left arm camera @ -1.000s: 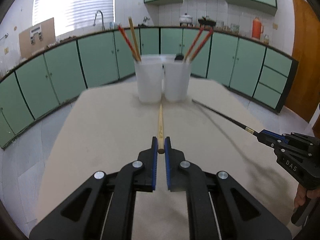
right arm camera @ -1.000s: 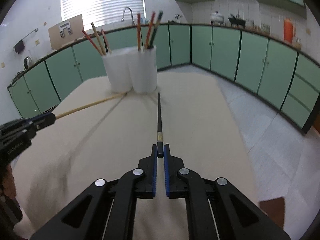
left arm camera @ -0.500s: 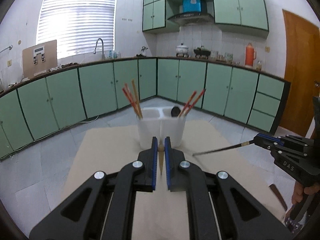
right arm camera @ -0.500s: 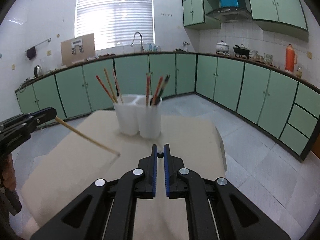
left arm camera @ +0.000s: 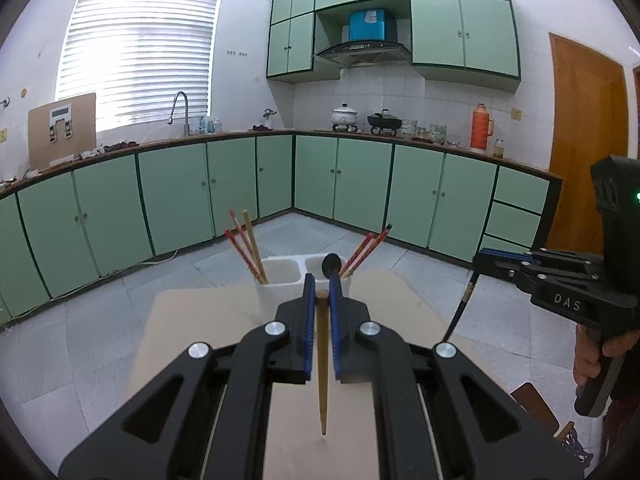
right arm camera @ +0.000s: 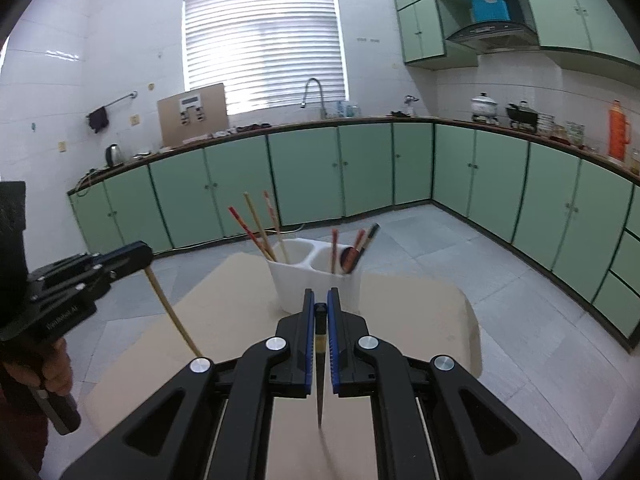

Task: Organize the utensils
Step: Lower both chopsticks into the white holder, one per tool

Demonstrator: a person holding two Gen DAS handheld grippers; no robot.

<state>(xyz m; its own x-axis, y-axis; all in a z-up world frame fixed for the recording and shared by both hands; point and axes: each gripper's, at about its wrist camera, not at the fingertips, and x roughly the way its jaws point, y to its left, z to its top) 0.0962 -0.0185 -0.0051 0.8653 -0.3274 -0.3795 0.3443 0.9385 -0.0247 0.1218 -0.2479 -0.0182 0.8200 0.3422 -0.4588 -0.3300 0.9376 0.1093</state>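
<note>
Grippers fill the near foreground of both wrist views. Your left gripper [left arm camera: 322, 294] is clenched on a light wooden chopstick [left arm camera: 322, 364] near its thick end, and the stick hangs point down over the tan table [left arm camera: 192, 320]; whether the point touches the surface is unclear. Your right gripper [right arm camera: 320, 312] grips a black chopstick [right arm camera: 320, 372] the same way, thick end up between the blue pads, thin tip down towards the table.

Beyond both grippers, near the far end of the table, stands a white two-compartment holder [right arm camera: 288, 284]. Seen from the right wrist, its left compartment holds red chopsticks and a wooden chopstick [right arm camera: 258, 226] leaning left. Its right compartment holds red chopsticks, a dark chopstick and a dark spoon [left arm camera: 331, 266].

Each gripper partly blocks its own view of the holder's base. Farther back, green cabinets [left arm camera: 180, 196] run along the walls, with a window with blinds [right arm camera: 264, 44] above the sink.
</note>
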